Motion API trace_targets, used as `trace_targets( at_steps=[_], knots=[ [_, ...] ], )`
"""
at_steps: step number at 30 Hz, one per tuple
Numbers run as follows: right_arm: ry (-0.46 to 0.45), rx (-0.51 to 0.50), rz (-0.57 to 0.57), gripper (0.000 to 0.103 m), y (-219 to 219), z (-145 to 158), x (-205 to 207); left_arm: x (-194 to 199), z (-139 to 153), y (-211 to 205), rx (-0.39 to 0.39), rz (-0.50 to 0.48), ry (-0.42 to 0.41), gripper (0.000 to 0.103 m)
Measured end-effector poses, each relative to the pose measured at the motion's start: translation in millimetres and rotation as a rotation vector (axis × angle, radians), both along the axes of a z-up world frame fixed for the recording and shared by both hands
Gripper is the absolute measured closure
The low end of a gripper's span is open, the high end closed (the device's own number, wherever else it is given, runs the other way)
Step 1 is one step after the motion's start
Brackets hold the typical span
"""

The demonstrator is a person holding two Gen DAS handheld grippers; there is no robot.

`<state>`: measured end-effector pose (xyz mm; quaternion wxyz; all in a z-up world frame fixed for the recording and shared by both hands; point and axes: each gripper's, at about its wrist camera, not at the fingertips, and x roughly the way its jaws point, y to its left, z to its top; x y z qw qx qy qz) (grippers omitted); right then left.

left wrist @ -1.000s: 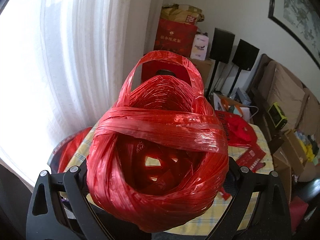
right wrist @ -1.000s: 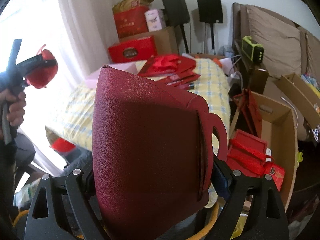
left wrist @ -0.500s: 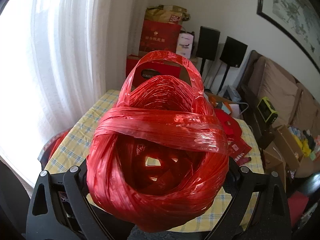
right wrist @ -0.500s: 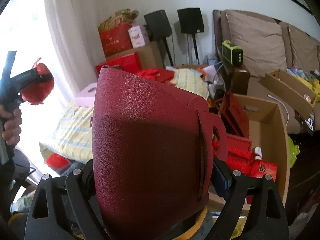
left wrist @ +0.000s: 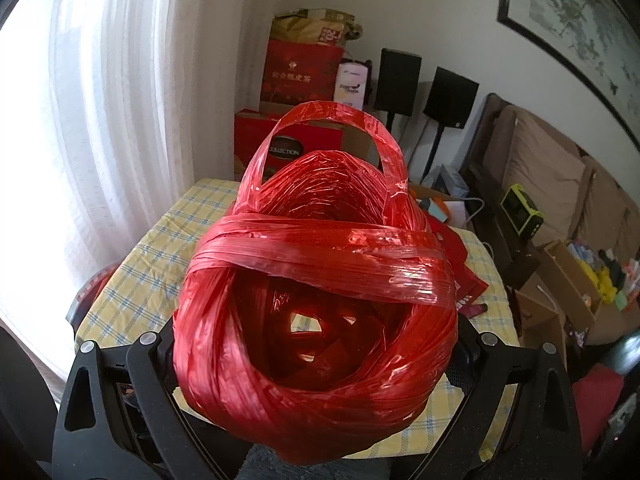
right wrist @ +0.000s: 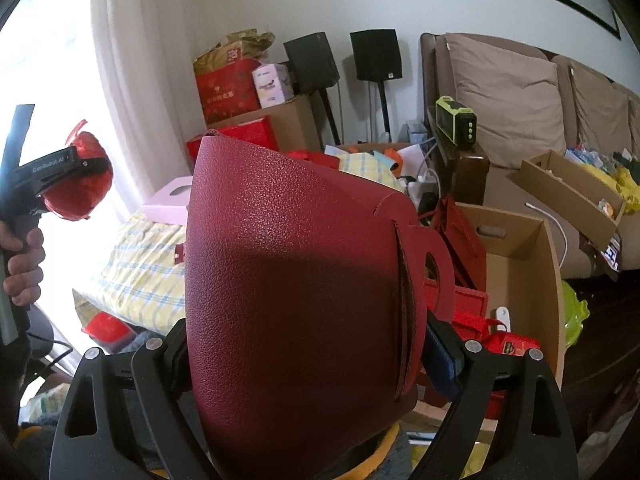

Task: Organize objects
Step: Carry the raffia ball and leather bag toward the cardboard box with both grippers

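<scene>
Table nearer (twine [left wrist: 316, 312] in hand-held gripper [left wrist: 316, 364])

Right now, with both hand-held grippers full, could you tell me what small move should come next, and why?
Probably ease the right hand-held gripper toward the open cardboard box and lower the maroon bag in. The box sits just right of the bag, already holding red items.

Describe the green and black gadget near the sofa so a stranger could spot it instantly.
Start at the brown sofa along the wall under the framed picture. On the dark wooden stand at its left end sits the boxy gadget. It is the only lime-green and black item among cardboard and red boxes.
</scene>
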<state>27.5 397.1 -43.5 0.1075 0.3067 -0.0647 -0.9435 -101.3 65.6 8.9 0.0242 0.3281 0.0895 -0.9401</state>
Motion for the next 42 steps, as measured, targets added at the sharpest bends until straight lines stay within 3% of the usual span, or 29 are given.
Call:
trace_targets(
  at_steps=[25, 42],
  knots=[
    [0.005, -0.002, -0.106, 0.014, 47, 1, -2, -1, -2, 12, 0.003, -0.027, -0.009, 0.007],
    [-0.023, -0.013, -0.166, 0.014, 76, -16, -8, 3, 0, 31, -0.028, -0.06, -0.002, 0.007]
  ],
)
